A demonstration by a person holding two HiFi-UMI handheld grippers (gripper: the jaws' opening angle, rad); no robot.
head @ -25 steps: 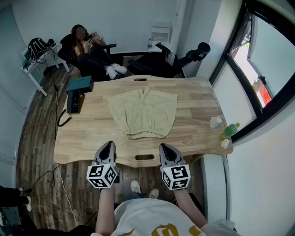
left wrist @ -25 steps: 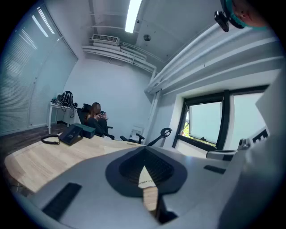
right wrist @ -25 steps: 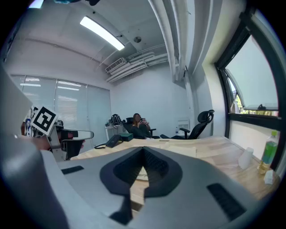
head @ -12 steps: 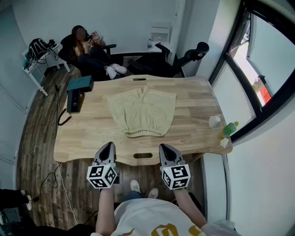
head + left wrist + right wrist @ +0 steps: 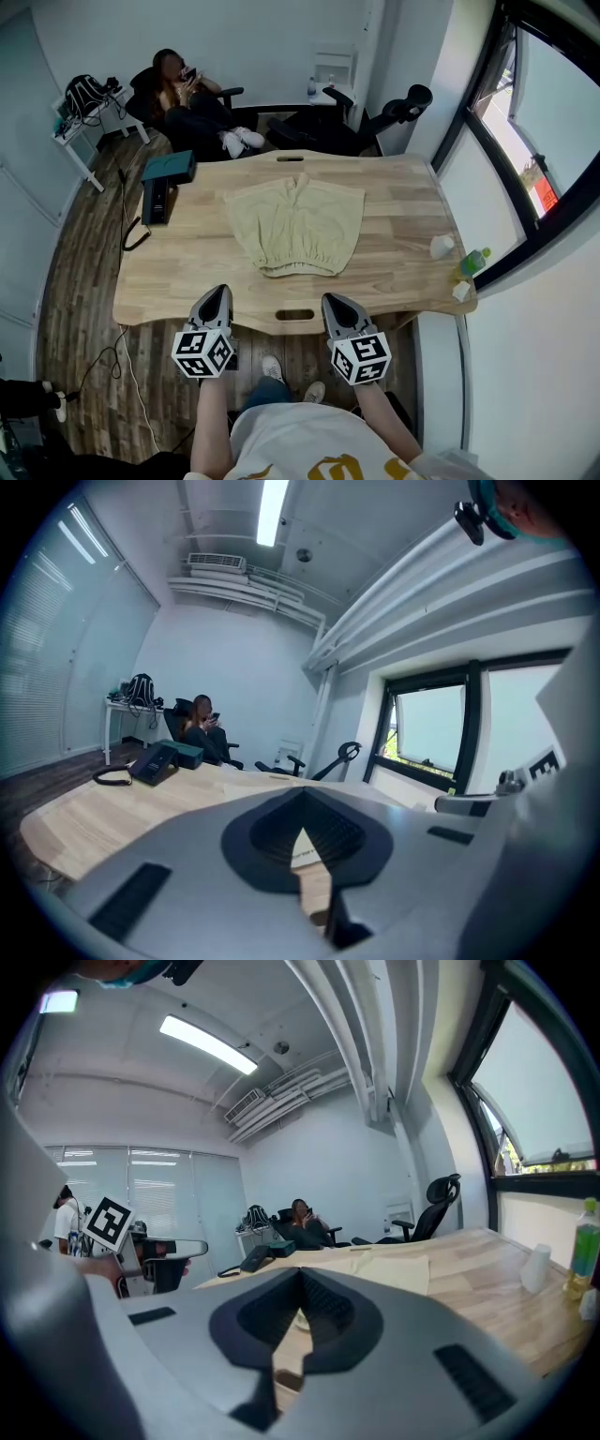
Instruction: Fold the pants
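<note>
Beige pants point(image 5: 295, 226) lie spread flat on the middle of the wooden table point(image 5: 394, 234), waistband toward me, legs pointing away. My left gripper point(image 5: 217, 298) hovers at the table's near edge, left of the handle slot, jaws shut and empty. My right gripper point(image 5: 337, 303) is level with it on the right of the slot, also shut with nothing held. Both stay short of the pants. In the right gripper view the pants point(image 5: 394, 1269) show as a pale sheet beyond the closed jaws point(image 5: 298, 1314). The left gripper view looks over its closed jaws point(image 5: 302, 832) across the tabletop.
A teal box point(image 5: 169, 168) and a black device point(image 5: 156, 201) with a cable sit at the table's far left. A white cup point(image 5: 441, 247) and green bottle point(image 5: 472, 262) stand near the right edge. A seated person point(image 5: 192, 103) and office chairs point(image 5: 398, 108) are beyond the table.
The head view has shifted slightly; both grippers stay at the near edge, shut, and the pants have not moved.
</note>
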